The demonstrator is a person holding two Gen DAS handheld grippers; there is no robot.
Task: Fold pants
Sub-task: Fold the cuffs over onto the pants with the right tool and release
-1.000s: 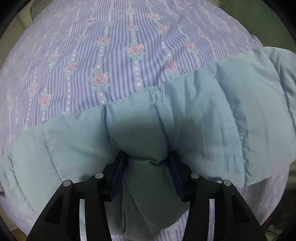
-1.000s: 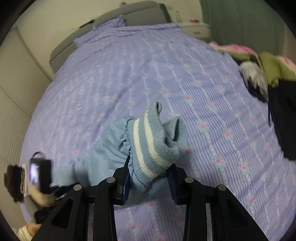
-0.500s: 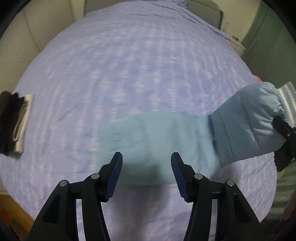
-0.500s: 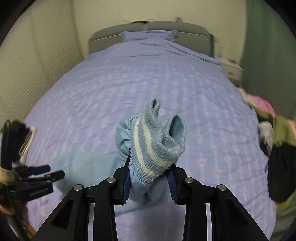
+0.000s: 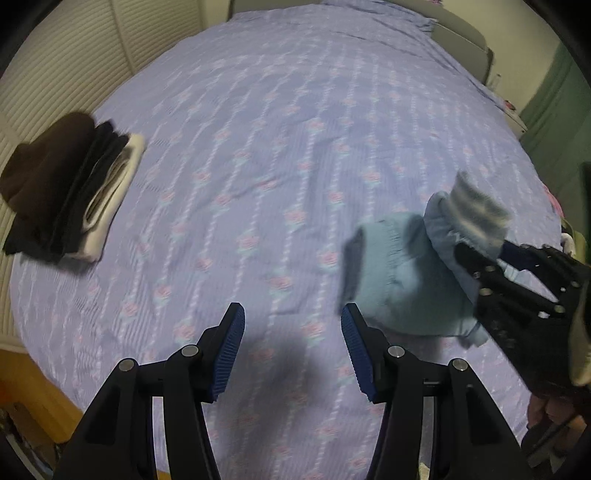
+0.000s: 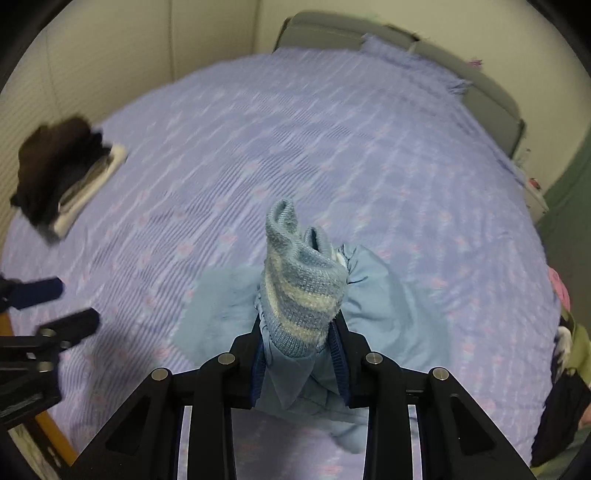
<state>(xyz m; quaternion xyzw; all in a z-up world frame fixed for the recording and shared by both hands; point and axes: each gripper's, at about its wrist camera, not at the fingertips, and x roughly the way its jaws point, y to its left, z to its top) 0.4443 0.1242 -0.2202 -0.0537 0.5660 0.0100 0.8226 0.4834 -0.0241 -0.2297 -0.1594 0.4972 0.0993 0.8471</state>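
The light blue padded pants [image 5: 399, 280] hang bunched above the purple flowered bedspread [image 5: 277, 147], held at their striped knit cuff [image 6: 301, 295]. My right gripper [image 6: 299, 354] is shut on that cuff and the blue fabric below it; it shows at the right of the left wrist view [image 5: 484, 254]. My left gripper [image 5: 291, 343] is open and empty, to the left of the pants, over bare bedspread. It shows at the left edge of the right wrist view [image 6: 51, 306].
A stack of folded dark and white clothes [image 5: 66, 188] lies at the bed's left edge, also in the right wrist view [image 6: 62, 181]. A pile of unfolded clothes [image 6: 565, 332] lies at the right edge. A grey headboard [image 6: 369, 29] stands at the far end.
My left gripper let go of the pants, opened and pulled back left. My right gripper lifted the pants by the cuff, and they now hang bunched from it.
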